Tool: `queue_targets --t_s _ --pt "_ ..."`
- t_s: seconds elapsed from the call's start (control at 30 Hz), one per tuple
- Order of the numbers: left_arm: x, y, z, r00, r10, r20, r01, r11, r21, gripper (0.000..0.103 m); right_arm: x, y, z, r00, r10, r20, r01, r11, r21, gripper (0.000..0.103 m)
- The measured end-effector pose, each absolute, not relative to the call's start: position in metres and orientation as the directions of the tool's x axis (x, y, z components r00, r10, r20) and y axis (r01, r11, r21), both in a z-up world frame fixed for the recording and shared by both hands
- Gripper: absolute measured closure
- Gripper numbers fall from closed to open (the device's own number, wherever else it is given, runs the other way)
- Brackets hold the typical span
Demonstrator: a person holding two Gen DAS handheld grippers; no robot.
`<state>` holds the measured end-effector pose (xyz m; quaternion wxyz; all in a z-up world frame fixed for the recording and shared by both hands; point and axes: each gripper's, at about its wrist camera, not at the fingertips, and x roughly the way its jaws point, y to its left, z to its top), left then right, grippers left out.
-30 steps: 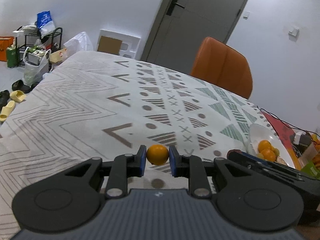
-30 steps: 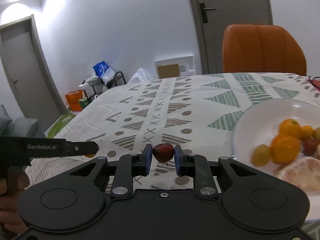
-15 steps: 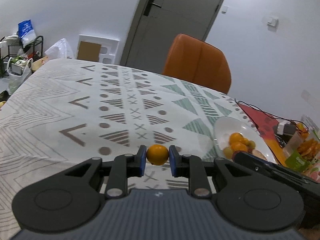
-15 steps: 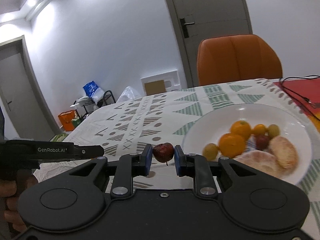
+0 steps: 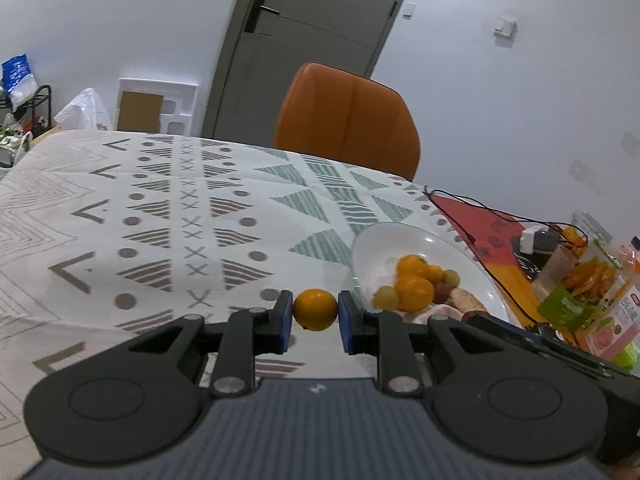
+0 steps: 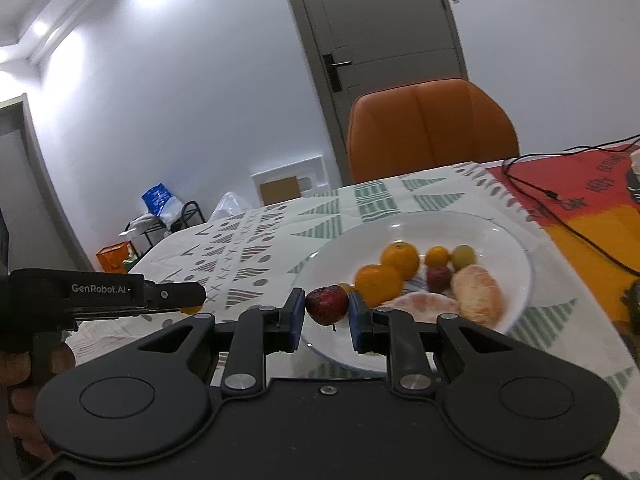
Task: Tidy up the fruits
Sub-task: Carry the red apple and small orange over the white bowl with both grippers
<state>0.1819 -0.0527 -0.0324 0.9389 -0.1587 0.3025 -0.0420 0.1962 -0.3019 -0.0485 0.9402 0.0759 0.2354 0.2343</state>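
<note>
**Two fruits in hand, plate already part filled**

Pinched between the blue pads of the left gripper [image 5: 315, 314]: one small orange fruit [image 5: 315, 309], held above the patterned tablecloth [image 5: 168, 216], not yet over the dish. Ahead and to the right of those fingers, a white plate [image 5: 384, 240] bearing a small heap of fruit. Clamped in the right gripper [image 6: 327, 312]: a dark red fruit [image 6: 327, 305], stem hanging down, poised at the near left rim of the same plate [image 6: 516, 252]. Just ahead and to the right of that grip, already plated: two oranges [image 6: 400, 258], a smaller orange one, a greenish grape, a reddish fruit and peeled citrus segments [image 6: 476, 294]. Off to the left, the other tool and the fingers holding it.

By the look of it, well under way: several pieces gathered, two more carried in, both releases still to come. No loose fruit visible on the cloth; whether more waits out of view, impossible to say. Further right, cables and snack packets [image 5: 580, 300].
</note>
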Motion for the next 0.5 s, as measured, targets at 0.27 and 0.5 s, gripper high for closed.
queue_targets --t_s 0.27,0.5 --pt "0.188 -0.083 -0.033 0.807 -0.199 -0.555 0.021 0.95 -0.31 0.08 0.194 -0.331 -0.052 0.8 0.447 -0.4 -0.364 0.892 0.268 0.081" --pt "0.192 -0.109 -0.033 0.801 -0.223 -0.555 0.059 0.953 -0.299 0.08 0.194 -0.355 -0.062 0.809 0.432 -0.399 -0.33 0.895 0.299 0.081"
